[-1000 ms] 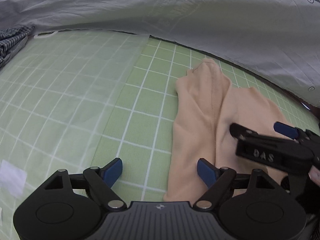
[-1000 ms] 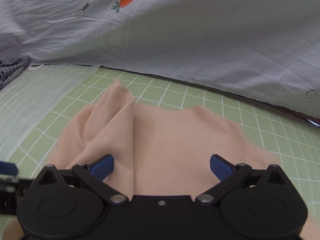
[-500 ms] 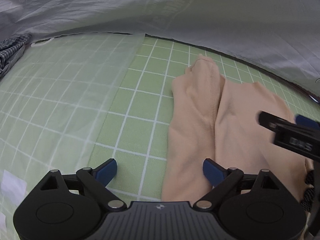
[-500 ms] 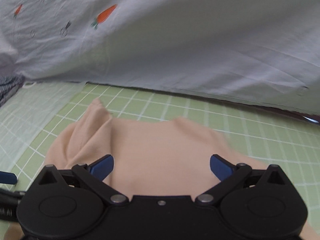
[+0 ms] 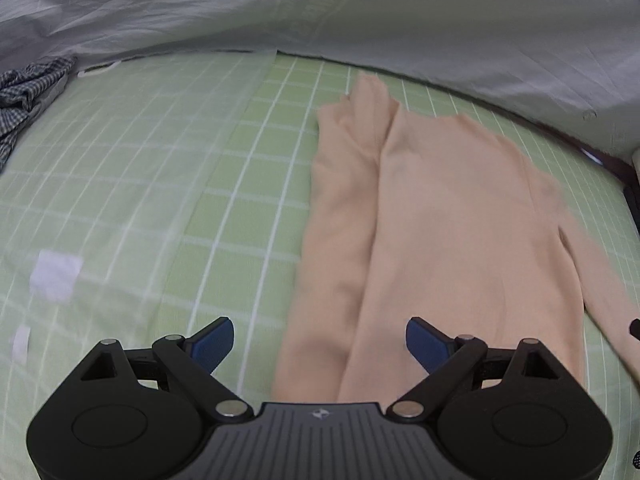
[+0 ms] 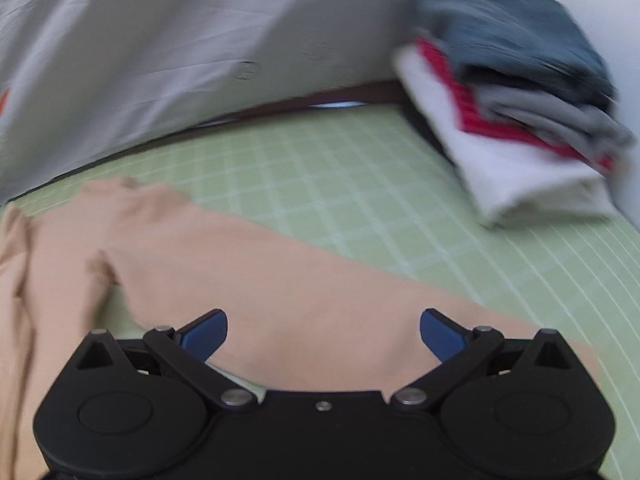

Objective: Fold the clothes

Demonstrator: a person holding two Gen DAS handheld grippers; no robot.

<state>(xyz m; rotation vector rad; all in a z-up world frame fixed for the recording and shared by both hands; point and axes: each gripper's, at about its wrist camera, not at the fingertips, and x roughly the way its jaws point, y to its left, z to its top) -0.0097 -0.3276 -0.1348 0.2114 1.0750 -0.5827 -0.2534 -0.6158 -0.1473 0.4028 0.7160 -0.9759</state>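
With both the left gripper [image 5: 319, 340] and the right gripper [image 6: 323, 330] wide open and empty above the peach garment [image 5: 432, 220] lying on the green grid mat [image 5: 140, 168], the unfolded sleeve [image 6: 320, 280] probably needed a firm pinch near its end.

A green gridded mat [image 5: 256, 184] is spread as the work surface. Behind the mat, a wrinkled white sheet [image 5: 400, 28] printed with carrots is draped as a backdrop. A dark strip [image 6: 280, 106] is seen between mat and sheet. Soft, even light is cast.
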